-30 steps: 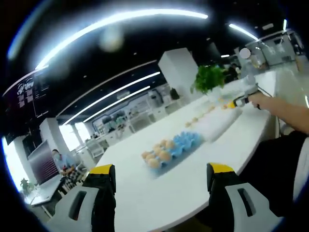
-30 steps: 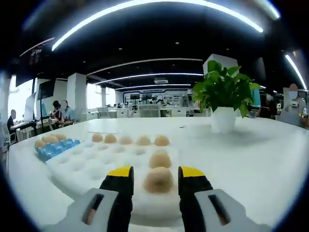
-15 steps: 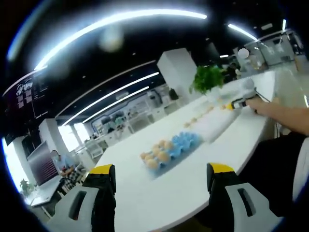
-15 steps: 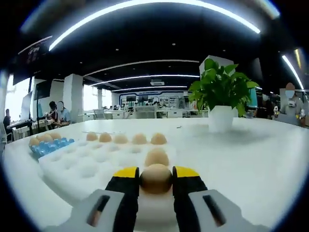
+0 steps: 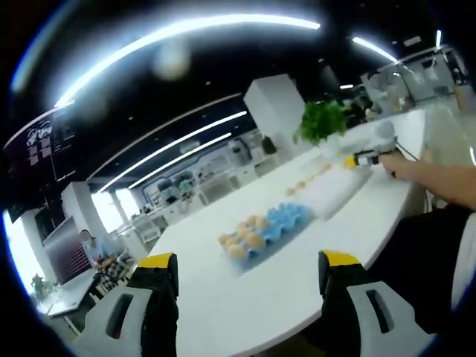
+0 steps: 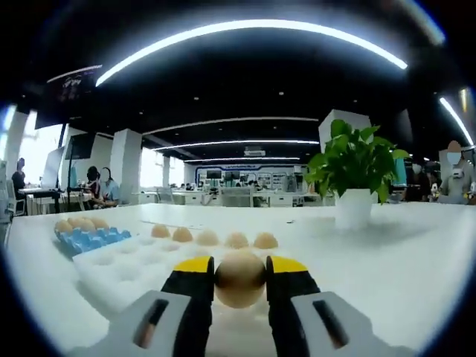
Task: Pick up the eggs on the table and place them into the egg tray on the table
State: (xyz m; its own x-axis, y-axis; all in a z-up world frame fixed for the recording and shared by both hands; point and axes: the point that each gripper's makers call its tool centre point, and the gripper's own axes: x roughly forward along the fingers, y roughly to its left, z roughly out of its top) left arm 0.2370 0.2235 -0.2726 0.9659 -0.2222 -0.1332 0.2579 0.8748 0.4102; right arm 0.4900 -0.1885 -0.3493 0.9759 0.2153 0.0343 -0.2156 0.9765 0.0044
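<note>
In the right gripper view my right gripper (image 6: 239, 275) is shut on a tan egg (image 6: 239, 278), held above the white foam egg holder (image 6: 134, 265). Several eggs (image 6: 208, 238) line that holder's far edge. The blue egg tray (image 6: 93, 238) with several eggs lies at the left. In the left gripper view my left gripper (image 5: 242, 268) stands open with nothing between its jaws, well short of the blue egg tray (image 5: 279, 222), which holds several eggs (image 5: 242, 239) at its near end. The white holder (image 5: 331, 190) lies beyond it, and the right gripper (image 5: 366, 158) shows at its far end.
A potted green plant (image 6: 355, 167) in a white pot stands on the white table (image 6: 416, 260) to the right of the holder. A person's arm (image 5: 439, 178) reaches in from the right of the left gripper view. Office desks and people sit in the background.
My right gripper shut on the egg in the white holder and lifted it upward. The left gripper has stayed put and open.
</note>
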